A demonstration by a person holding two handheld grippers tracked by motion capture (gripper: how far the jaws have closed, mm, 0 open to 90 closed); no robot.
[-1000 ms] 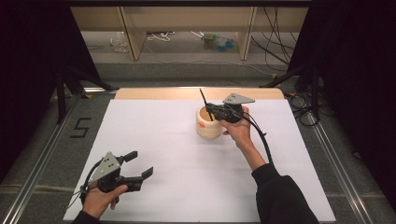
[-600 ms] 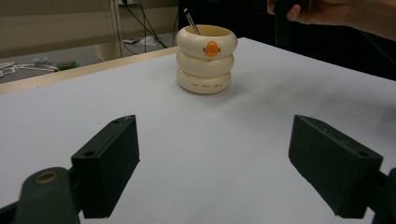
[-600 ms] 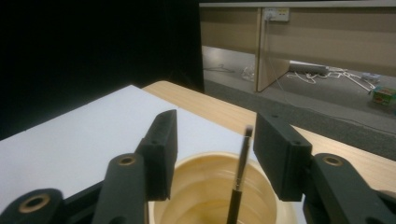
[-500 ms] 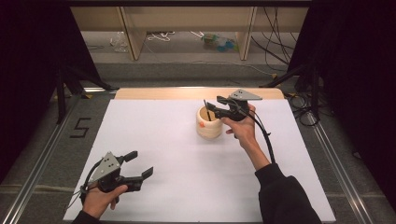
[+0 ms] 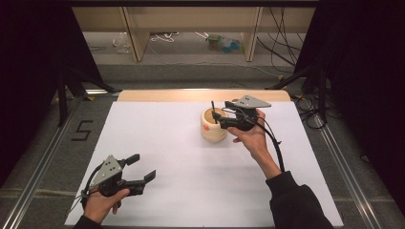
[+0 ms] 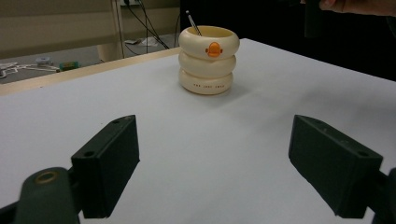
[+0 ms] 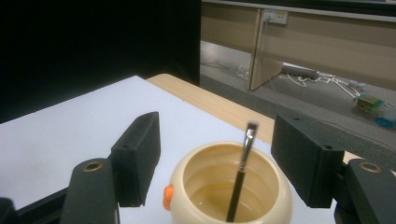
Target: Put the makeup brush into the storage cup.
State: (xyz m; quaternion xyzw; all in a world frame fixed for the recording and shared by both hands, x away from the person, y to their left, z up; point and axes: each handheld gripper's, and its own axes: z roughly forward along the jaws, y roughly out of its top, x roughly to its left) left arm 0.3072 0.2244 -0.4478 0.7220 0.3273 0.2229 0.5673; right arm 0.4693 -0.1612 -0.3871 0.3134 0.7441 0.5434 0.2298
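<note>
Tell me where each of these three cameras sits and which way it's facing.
High view: overhead, looking forward and down at the white table; both forearms, left gripper, right gripper.
Left gripper view: low, between open jaws, toward the cream ringed holder.
Right gripper view: above holder, open jaws flanking the black paintbrush.
All share the holder.
</note>
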